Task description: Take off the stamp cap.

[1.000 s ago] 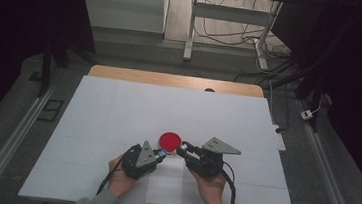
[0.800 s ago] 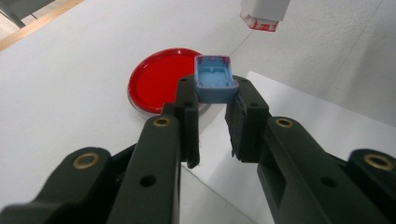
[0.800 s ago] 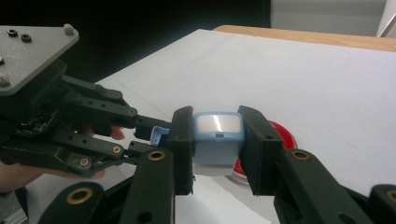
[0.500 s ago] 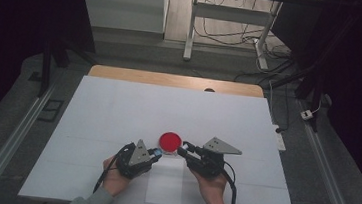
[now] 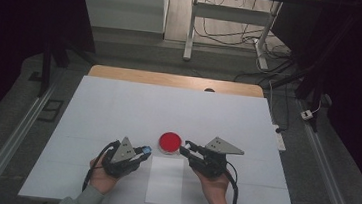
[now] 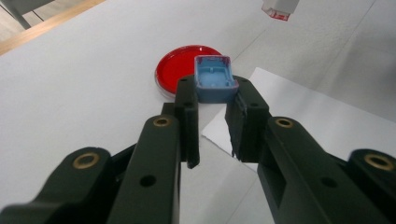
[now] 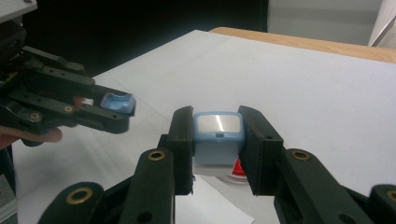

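Near the red dish (image 5: 170, 142), my left tongs (image 6: 214, 93) hold a blue lid (image 6: 214, 77) at nine o'clock, my right tongs (image 7: 218, 135) its blue box (image 7: 218, 135) at three, apart for access.

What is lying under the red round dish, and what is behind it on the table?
The red dish rests on the white table cover, just beyond the white paper sheet. Behind it there is bare cover. Whatever lies directly beneath the dish is hidden.

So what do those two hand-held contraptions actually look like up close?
Both are matt black. The left gripper has two chunky black jaws studded with brass-coloured rivets and small round holes; the right gripper is built the same. In the high view each carries a grey three-cornered plate on top and trails a black cable. The person wears greyish sleeves.
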The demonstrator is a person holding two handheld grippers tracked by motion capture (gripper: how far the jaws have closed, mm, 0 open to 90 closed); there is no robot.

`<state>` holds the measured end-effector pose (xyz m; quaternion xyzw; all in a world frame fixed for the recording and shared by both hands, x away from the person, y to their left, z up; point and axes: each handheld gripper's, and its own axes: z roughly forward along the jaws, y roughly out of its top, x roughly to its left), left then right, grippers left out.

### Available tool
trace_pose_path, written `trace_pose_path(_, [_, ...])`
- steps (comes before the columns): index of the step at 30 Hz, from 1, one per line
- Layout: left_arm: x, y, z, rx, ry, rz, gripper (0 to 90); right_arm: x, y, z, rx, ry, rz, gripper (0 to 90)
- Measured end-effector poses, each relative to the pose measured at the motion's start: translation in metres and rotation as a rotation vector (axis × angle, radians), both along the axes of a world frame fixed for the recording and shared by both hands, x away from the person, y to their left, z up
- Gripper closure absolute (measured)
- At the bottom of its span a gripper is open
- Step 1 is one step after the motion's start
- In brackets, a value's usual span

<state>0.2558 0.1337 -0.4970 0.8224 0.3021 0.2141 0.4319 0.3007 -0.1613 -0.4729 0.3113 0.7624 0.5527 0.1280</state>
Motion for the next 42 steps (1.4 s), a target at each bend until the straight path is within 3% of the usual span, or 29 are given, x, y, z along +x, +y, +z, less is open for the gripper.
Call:
trace_pose_path(18, [-0.011,0.028,0.001,-0.013,0.013,0.021,74.6,0.002,-0.008,0.001,-0.008,-0.011,-0.016,66.8])
trace_pose_path(35, [-0.031,0.066,-0.006,-0.031,0.045,0.084,74.6,0.005,-0.017,0.001,-0.011,-0.015,-0.037,66.7])
trace_pose_path(42, [-0.034,0.071,-0.009,-0.033,0.057,0.09,74.5,0.006,-0.017,0.001,-0.008,-0.018,-0.037,66.7])
